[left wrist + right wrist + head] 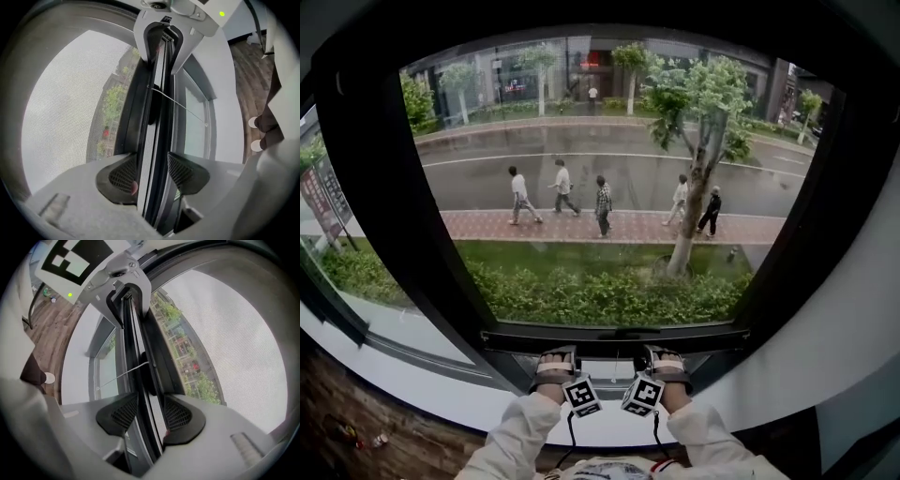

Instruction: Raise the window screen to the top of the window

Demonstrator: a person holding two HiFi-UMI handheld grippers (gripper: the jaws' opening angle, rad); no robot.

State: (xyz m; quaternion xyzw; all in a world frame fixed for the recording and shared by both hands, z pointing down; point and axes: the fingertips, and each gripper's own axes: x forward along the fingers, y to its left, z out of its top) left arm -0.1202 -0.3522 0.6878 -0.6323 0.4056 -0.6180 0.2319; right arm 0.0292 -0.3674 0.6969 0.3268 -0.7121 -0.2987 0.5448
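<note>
Fingers of left gripper (pixel 151 172) and right gripper (pixel 149 414) both closed on black bottom bar (pixel 614 335) of grey mesh window screen (pixel 65 117); bar lies low centre of head view, near window's bottom edge.

White sleeves (pixel 517 433), grey grippers (pixel 555 355) (marker cubes (pixel 582 395), black cables (pixel 571 429))

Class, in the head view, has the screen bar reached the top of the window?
No, the screen bar sits low, near the bottom of the window.

My head camera is looking down through the window (pixel 609 187); both tongs cameras are facing each other closely along the shared screen bar (pixel 151 154).
</note>
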